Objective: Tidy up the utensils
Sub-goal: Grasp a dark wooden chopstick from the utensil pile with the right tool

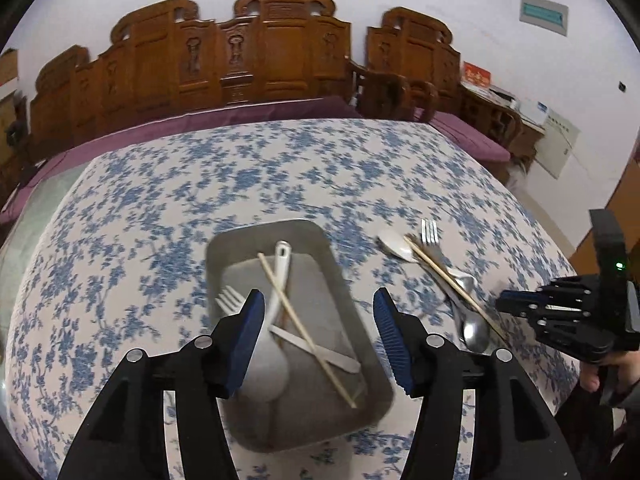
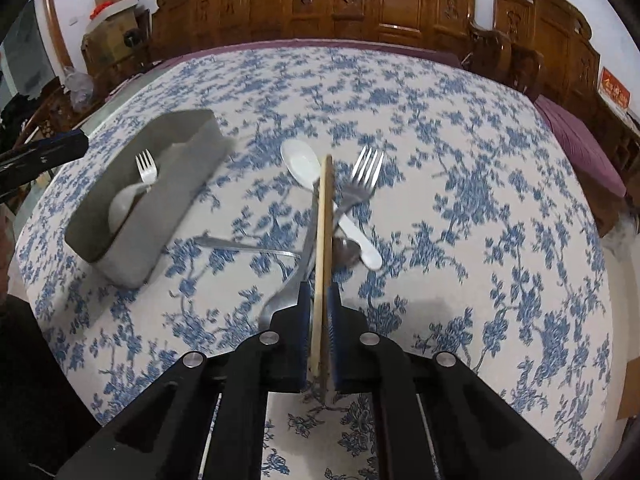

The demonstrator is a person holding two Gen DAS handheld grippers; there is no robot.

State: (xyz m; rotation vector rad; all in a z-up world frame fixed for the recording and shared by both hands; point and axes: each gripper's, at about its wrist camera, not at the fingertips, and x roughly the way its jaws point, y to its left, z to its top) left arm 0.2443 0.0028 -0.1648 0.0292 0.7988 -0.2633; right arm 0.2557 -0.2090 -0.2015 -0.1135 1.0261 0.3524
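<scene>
A grey metal tray (image 1: 316,408) holds a white plastic spoon (image 1: 276,320), a white fork (image 1: 229,300), a knife (image 1: 320,350) and a chopstick (image 1: 304,328). My left gripper (image 1: 319,300) hangs open over the tray with nothing between its blue pads. To the right, a pile lies on the cloth: a white spoon (image 2: 300,164), a metal fork (image 2: 368,168) and a metal spoon (image 2: 346,254). My right gripper (image 2: 319,292) is shut on a wooden chopstick (image 2: 323,220) that points away over this pile. The same gripper (image 1: 560,312) shows at the right edge of the left wrist view.
The table wears a blue-flowered cloth (image 2: 480,200). A thin metal utensil (image 2: 240,246) lies between the tray (image 2: 160,216) and the pile. Carved wooden benches (image 1: 260,52) with purple cushions stand behind the table. A hand (image 1: 600,376) holds the right gripper.
</scene>
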